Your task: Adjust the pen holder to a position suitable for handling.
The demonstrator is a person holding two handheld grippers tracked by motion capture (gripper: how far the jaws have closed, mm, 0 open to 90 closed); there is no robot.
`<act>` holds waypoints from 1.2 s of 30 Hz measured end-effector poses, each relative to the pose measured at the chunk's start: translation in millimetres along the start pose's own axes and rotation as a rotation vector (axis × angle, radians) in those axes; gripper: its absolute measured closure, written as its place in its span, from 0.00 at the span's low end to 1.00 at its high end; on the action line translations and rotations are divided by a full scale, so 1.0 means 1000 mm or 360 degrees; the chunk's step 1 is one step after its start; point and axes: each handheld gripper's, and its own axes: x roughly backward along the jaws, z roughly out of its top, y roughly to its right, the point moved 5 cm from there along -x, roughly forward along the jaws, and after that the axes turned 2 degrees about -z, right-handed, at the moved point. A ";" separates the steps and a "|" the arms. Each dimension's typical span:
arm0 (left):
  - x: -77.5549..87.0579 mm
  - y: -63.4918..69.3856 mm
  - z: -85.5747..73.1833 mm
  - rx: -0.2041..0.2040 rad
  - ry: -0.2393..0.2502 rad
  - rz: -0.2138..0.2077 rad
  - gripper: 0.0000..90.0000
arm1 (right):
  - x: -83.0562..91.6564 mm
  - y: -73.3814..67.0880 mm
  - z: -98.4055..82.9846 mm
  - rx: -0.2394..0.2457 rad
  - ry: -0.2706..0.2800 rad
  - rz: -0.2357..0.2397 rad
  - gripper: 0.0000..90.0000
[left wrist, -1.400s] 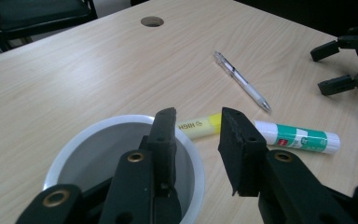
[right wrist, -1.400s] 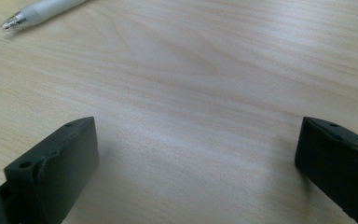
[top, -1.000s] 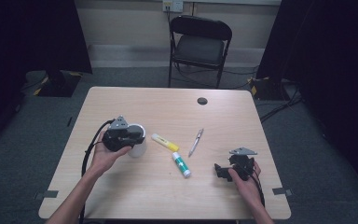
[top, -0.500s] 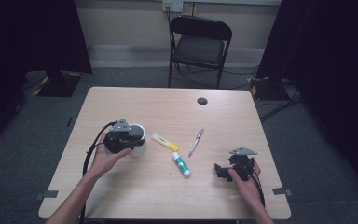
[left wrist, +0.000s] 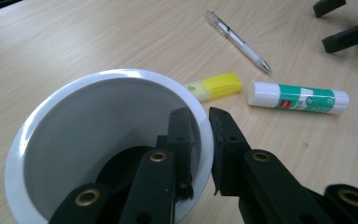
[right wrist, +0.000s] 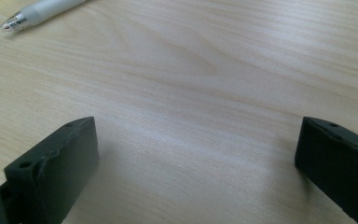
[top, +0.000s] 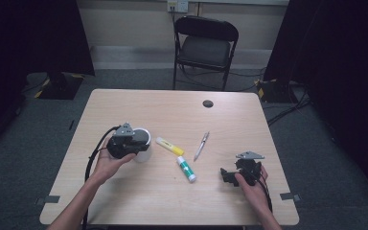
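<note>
I count one white round plastic cup (top: 143, 143) on my table, and to its right one yellow highlighter (top: 169, 146), one green-and-white glue stick (top: 186, 169) and one clear slim pen (top: 201, 146).

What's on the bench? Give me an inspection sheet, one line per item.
Surface: wooden table, small black disc near the far edge.
Job's things: white cup, upright.
Clutter: highlighter, glue stick, pen, all lying loose.
Grippers: left gripper has just closed on the cup's rim, one jaw inside, one outside; right gripper open over bare wood.
Cables: black cable trails from the left gripper.
Surroundings: folding chair, dark curtains.
</note>
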 end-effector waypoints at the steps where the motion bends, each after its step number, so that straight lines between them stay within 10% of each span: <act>1: -0.001 0.002 0.000 0.0005 -0.0004 -0.0013 0.89 | 0.000 0.000 0.000 0.0000 0.0000 0.0000 0.00; 36: -0.019 0.067 0.010 -0.0155 -0.0033 -0.0304 0.89 | 0.000 0.000 0.000 0.0000 0.0000 0.0000 0.00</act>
